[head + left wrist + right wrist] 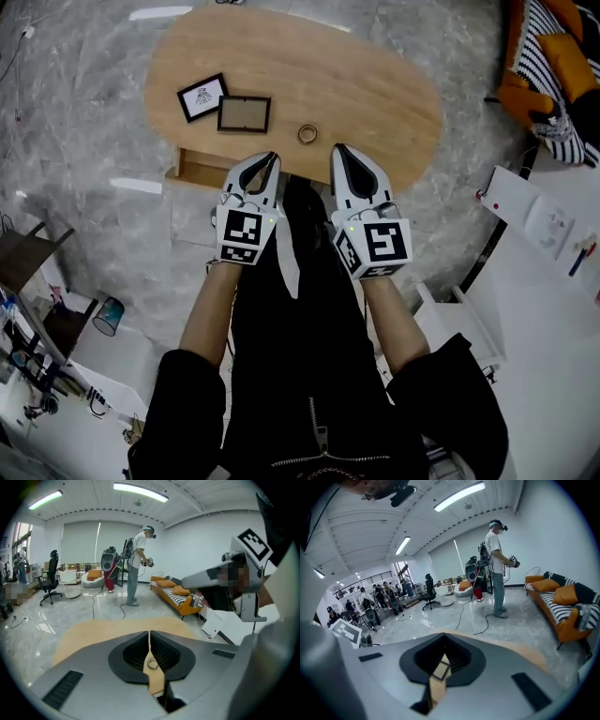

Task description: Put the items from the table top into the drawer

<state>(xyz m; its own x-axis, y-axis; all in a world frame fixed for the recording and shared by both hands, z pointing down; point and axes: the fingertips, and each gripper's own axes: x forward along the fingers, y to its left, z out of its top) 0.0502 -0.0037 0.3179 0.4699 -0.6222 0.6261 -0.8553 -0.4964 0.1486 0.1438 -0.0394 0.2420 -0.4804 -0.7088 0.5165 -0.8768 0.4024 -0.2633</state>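
Observation:
An oval wooden table [375,94] carries a black frame with a white picture [202,97], a dark frame with a brown inside [244,113] and a small ring [307,134]. A wooden drawer [199,169] stands partly pulled out under the table's near left edge. My left gripper [273,156] hovers at the near edge, jaws shut with nothing in them. My right gripper [337,148] hangs beside it, also shut and empty. Past the left gripper's [149,632] closed jaws the ring [152,663] shows through the slit. The right gripper [443,634] looks toward the brown frame [440,671].
An orange sofa with striped cushions [548,75] stands at the far right. A white desk [544,225] is close on the right, dark shelving [28,258] on the left. Beyond the table a person [136,564] stands, with cables on the floor and an office chair [49,578].

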